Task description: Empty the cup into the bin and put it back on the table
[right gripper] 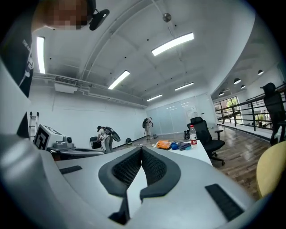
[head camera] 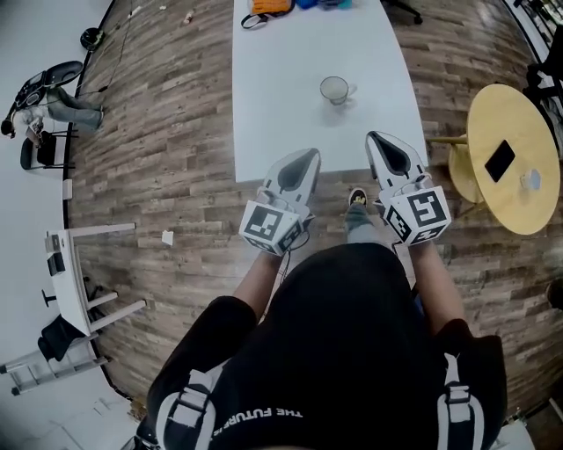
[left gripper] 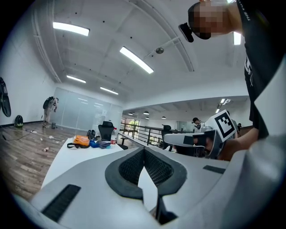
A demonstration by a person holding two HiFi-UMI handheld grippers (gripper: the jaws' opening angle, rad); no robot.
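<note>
A: Where is the cup?

B: The cup (head camera: 334, 90) stands upright on the white table (head camera: 281, 123), right of the middle, with its handle pointing right. Whatever is inside is too small to make out.

A: And the two claws?

B: They are held side by side at the near end of the table. In the head view their tips overlap the table's near edge and point toward the far end. The left gripper (head camera: 311, 156) sits a little left of the cup's line and the right gripper (head camera: 375, 137) a little right of it. Both are well apart from the cup.

A: Wide or narrow?

B: Narrow as can be. The left gripper view shows its two dark ribbed pads pressed together with nothing between them. The right gripper view shows the same, closed and empty.

A: What else is on the table?

B: At the far end lies an orange bag (head camera: 268, 7) with some blue things (right gripper: 174, 146) just beside it. A bottle (right gripper: 193, 133) with a red cap stands upright near them. A black office chair (right gripper: 202, 129) is beside that end.

A: And around the table?

B: There is a wooden floor (head camera: 158, 132) on all sides. To the right stands a round yellow table (head camera: 528, 215) with a dark phone (head camera: 500, 160) lying flat on it.
</note>
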